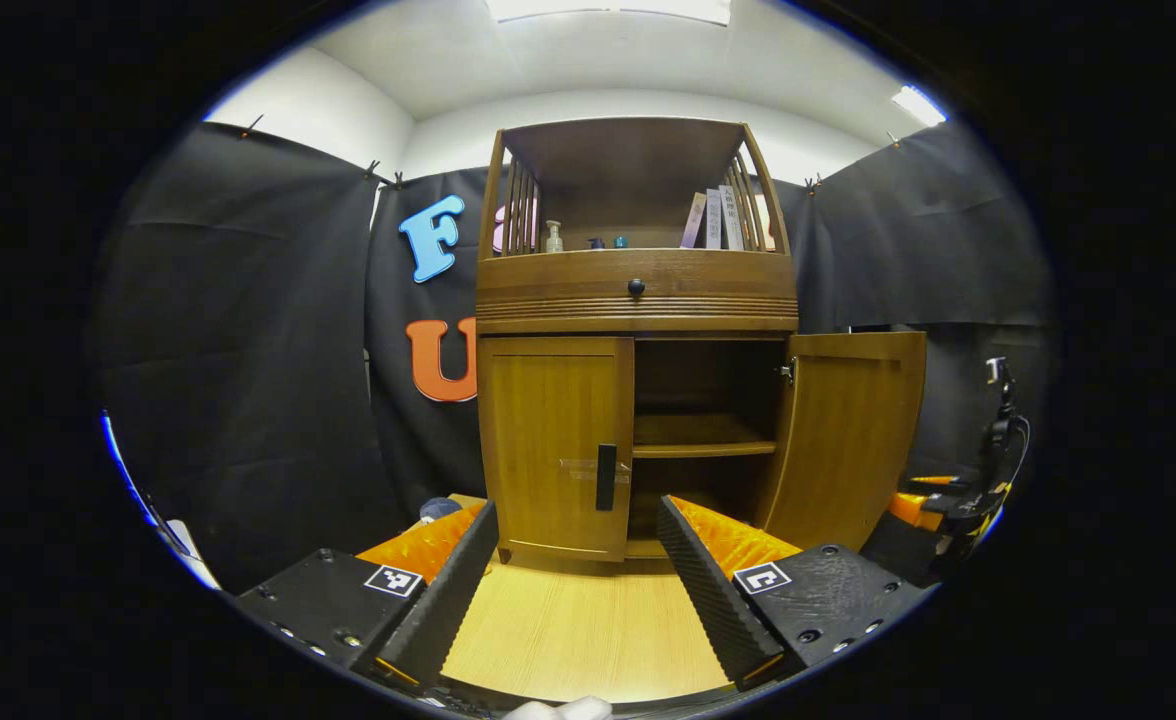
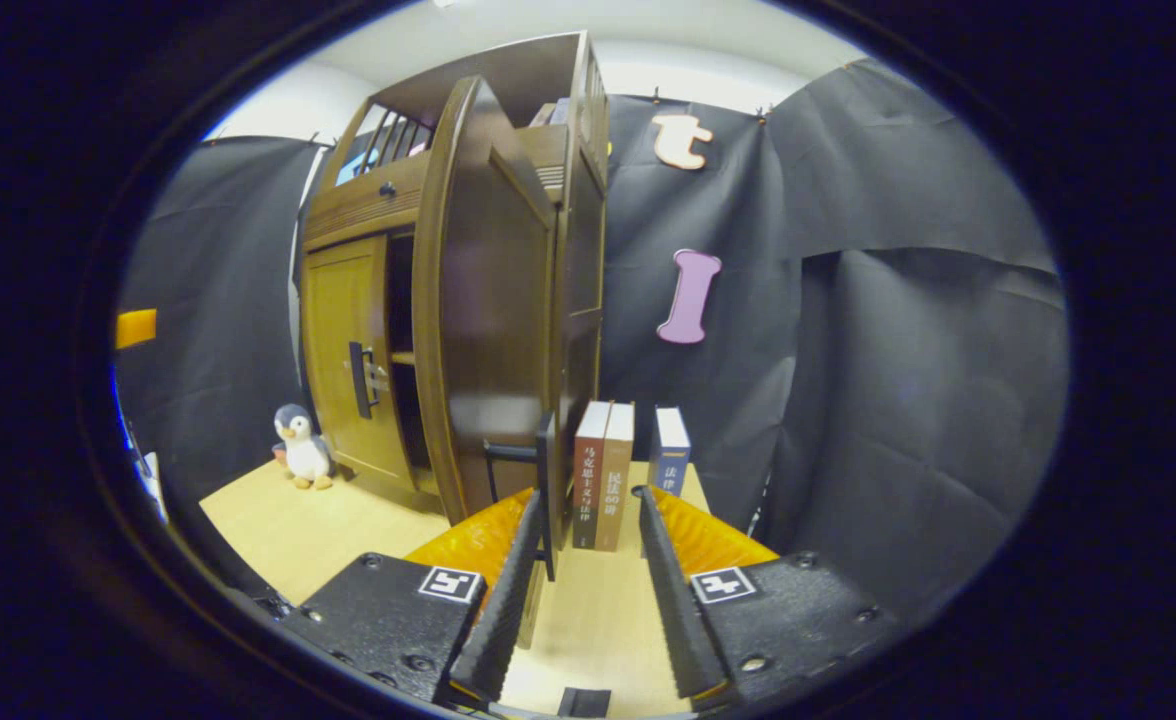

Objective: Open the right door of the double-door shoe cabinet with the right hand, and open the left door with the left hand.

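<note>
Left gripper (image 1: 578, 560), jaws spread and empty, faces the closed left door (image 1: 556, 445) of the brown wooden double-door shoe cabinet (image 1: 638, 300). Best purchase is probably its slim dark vertical bar handle (image 1: 605, 477); the rigid, smooth-lacquered hinged panel should swing lightly. Right gripper (image 2: 588, 560), also spread, sits beside the swung-open right door (image 2: 483, 300), its handle (image 2: 545, 490) against one finger.

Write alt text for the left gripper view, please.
A wooden shoe cabinet stands ahead with its right door swung open and its left door closed. The left gripper is open, aimed at the left door's dark handle.
</note>
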The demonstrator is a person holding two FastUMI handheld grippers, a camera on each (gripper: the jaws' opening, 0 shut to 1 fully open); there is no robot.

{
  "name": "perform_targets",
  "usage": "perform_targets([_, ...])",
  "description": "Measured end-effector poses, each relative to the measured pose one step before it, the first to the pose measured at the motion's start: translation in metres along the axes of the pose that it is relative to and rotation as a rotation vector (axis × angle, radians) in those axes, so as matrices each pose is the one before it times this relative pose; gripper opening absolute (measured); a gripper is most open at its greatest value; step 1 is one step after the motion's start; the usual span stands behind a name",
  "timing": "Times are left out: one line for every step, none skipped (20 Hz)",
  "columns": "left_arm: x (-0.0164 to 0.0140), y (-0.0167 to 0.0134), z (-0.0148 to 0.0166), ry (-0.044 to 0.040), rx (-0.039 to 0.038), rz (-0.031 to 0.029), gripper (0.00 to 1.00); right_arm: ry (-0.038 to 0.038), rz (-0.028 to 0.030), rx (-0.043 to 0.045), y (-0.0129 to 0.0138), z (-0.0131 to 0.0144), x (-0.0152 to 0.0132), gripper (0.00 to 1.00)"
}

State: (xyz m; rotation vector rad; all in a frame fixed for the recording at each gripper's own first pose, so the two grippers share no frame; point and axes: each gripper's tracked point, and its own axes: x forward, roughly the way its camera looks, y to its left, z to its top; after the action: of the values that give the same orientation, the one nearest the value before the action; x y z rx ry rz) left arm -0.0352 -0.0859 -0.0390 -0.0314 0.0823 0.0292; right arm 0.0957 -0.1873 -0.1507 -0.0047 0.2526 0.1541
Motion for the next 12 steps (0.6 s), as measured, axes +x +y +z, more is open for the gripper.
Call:
perform_targets([0.00245, 0.00316, -0.00022, -0.00075, 0.00225, -0.00478, 0.97, -0.01523, -0.01296, 0.01128, -0.00037, 0.00780, -0.00732, 0.70])
perform_targets([0.00221, 0.00292, 0.00021, -0.00007, 0.00203, -0.00370, 0.97, -0.01710, -0.01615, 0.00952, 0.00112, 0.00925, -0.00863, 0.80])
perform_targets([0.00234, 0.00350, 0.00018, -0.00141, 0.00090, -0.00581, 1.00, -0.01205, -0.01819, 0.00547, 0.00063, 0.00778, -0.00726, 0.82])
perform_targets([0.00200, 0.00274, -0.00005, -0.00124, -0.00043, -0.00647, 0.97, -0.01218, -0.01424, 0.00077, 0.00208, 0.00579, -0.00632, 0.89])
perform_targets([0.00324, 0.00225, -0.00107, -0.00084, -0.00138, -0.00955, 1.00, -0.01463, -0.01879, 0.00232, 0.00221, 0.00751, -0.00652, 0.96])
perform_targets([0.00260, 0.00220, -0.00049, -0.00025, -0.00079, -0.00897, 0.97, -0.01101, -0.02329, 0.00264, 0.00331, 0.00683, -0.00667, 0.99])
perform_targets([0.00279, 0.00309, 0.00005, -0.00200, -0.00057, -0.00774, 0.97, -0.00735, -0.02346, 0.00341, 0.00349, 0.00521, -0.00604, 0.99])
perform_targets([0.00276, 0.00288, 0.00018, -0.00226, 0.00058, -0.00804, 0.97, -0.00655, -0.01801, 0.00774, 0.00483, 0.00470, -0.00514, 0.99])
perform_targets([0.00368, 0.00338, -0.00059, -0.00087, 0.00181, -0.00661, 0.97, -0.00483, -0.01004, 0.00814, 0.00763, 0.00456, -0.00533, 0.99])
perform_targets([0.00195, 0.00354, -0.00109, -0.00039, 0.00271, -0.00485, 1.00, -0.00677, -0.00912, 0.01042, 0.00769, 0.00313, -0.00646, 0.99])
perform_targets([0.00267, 0.00319, -0.00146, 0.00148, 0.00213, -0.00521, 0.97, -0.00395, -0.00508, 0.00889, 0.00900, 0.00303, -0.00531, 0.99])
perform_targets([0.00239, 0.00329, -0.00085, -0.00111, 0.00044, -0.00439, 0.97, -0.00468, -0.00480, 0.00793, 0.00865, 0.00034, -0.00527, 0.99])
